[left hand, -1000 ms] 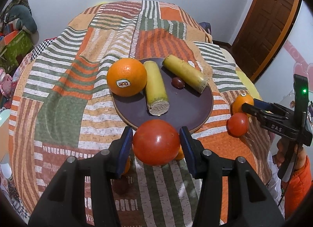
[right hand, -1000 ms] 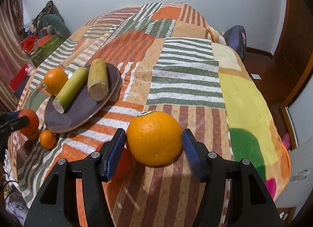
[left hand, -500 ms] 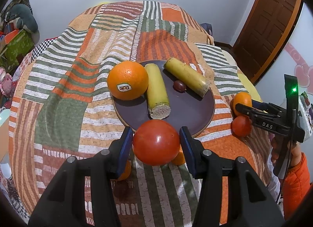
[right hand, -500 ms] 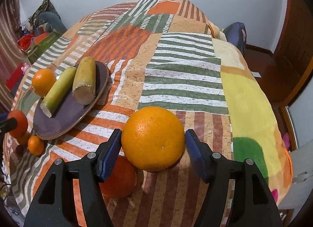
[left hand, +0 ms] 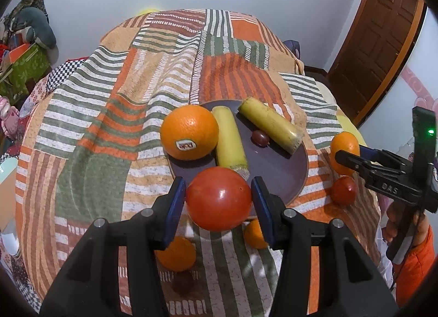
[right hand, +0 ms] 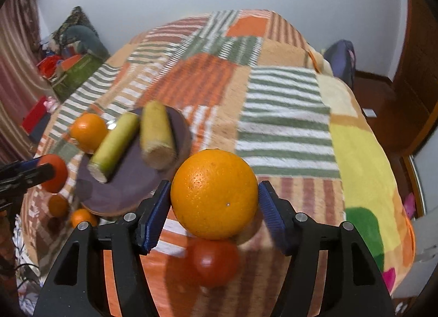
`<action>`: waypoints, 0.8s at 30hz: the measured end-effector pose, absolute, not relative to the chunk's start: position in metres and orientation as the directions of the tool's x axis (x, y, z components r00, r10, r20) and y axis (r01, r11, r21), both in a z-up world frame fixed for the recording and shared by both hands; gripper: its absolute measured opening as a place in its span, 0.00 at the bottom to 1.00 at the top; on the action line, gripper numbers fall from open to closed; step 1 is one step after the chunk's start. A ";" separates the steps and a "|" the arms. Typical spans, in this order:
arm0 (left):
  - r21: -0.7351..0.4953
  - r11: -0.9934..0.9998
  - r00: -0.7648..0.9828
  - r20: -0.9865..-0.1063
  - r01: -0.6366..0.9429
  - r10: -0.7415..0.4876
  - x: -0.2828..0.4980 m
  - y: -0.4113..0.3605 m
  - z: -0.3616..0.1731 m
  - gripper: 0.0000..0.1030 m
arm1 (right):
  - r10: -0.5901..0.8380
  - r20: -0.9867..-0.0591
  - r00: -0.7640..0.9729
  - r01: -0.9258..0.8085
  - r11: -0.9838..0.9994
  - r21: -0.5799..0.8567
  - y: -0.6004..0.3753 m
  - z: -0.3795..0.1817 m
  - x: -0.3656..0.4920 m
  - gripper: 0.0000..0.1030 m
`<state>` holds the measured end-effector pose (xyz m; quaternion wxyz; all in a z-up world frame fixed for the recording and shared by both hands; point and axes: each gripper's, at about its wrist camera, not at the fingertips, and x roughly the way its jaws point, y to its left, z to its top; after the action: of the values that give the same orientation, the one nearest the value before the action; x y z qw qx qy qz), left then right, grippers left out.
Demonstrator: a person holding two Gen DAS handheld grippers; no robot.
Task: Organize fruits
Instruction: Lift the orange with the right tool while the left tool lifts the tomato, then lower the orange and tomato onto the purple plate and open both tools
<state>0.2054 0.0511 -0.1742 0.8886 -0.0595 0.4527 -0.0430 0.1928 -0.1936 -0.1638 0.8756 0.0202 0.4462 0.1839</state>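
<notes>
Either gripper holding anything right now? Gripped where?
Left gripper clamps the red tomato across its widest part; right gripper clamps the large orange the same way, pads on opposite sides.

Even indoor light; right view motion-blurred, fisheye-warped.

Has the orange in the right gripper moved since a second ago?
Yes. The orange, clamped in the right gripper, has risen off the blanket and shifted left toward the purple plate; the red tomato now shows below it.
</notes>
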 end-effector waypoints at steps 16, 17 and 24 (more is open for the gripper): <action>-0.158 0.987 0.552 -0.821 0.020 -0.143 0.234 0.065 -0.193 0.48 | 0.450 -0.759 0.471 -0.468 0.857 0.217 -0.117 -0.159 0.200 0.59; -0.159 0.987 0.549 -0.823 0.020 -0.144 0.236 0.065 -0.194 0.48 | 0.452 -0.761 0.465 -0.472 0.854 0.218 -0.114 -0.161 0.200 0.59; -0.176 0.984 0.528 -0.833 0.030 -0.165 0.243 0.065 -0.201 0.48 | 0.443 -0.776 0.449 -0.490 0.848 0.200 -0.098 -0.169 0.206 0.59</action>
<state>0.2431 0.0649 -0.2015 0.8714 -0.0702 0.4823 -0.0559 0.2058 -0.0983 -0.1692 0.8508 -0.0264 0.4476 0.2741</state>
